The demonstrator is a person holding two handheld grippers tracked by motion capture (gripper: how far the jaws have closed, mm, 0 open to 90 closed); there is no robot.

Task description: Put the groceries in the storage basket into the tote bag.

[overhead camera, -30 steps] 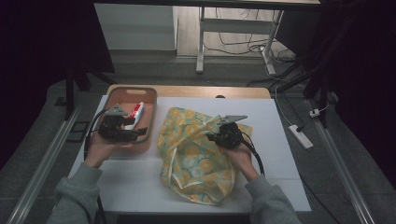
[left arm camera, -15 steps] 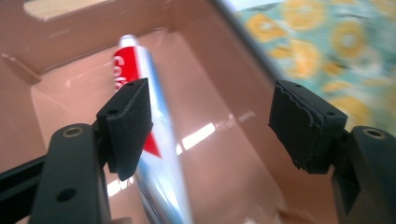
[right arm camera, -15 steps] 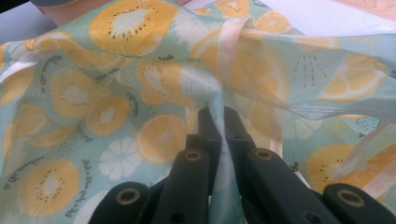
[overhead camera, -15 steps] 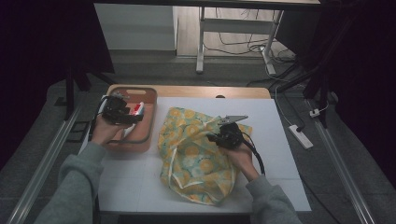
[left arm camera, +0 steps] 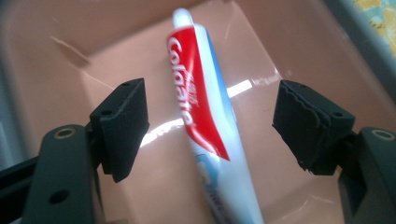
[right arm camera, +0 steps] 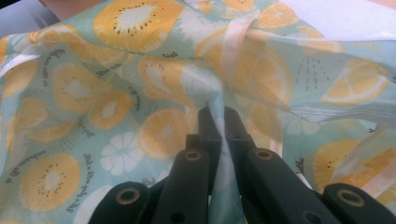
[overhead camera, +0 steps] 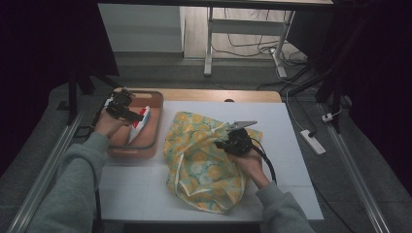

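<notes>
A red, white and blue toothpaste tube lies in a pink tray at the table's left. My left gripper hovers over it; its jaws have just been opening and stand wide on either side of the tube without touching it. In the high view this gripper is above the tray's far left part, by the tube. A yellow and teal fruit-print fabric bag lies crumpled mid-table. My right gripper is shut on a fold of the bag, pinched between its tips.
A white mat covers the wooden table. A white power strip lies off the table's right side. Metal rails run along both sides, and a white table frame stands beyond the far edge.
My left hand has moved toward the far left of the tray, and its gripper now stands over the toothpaste tube. The right hand and the bag have kept still.
</notes>
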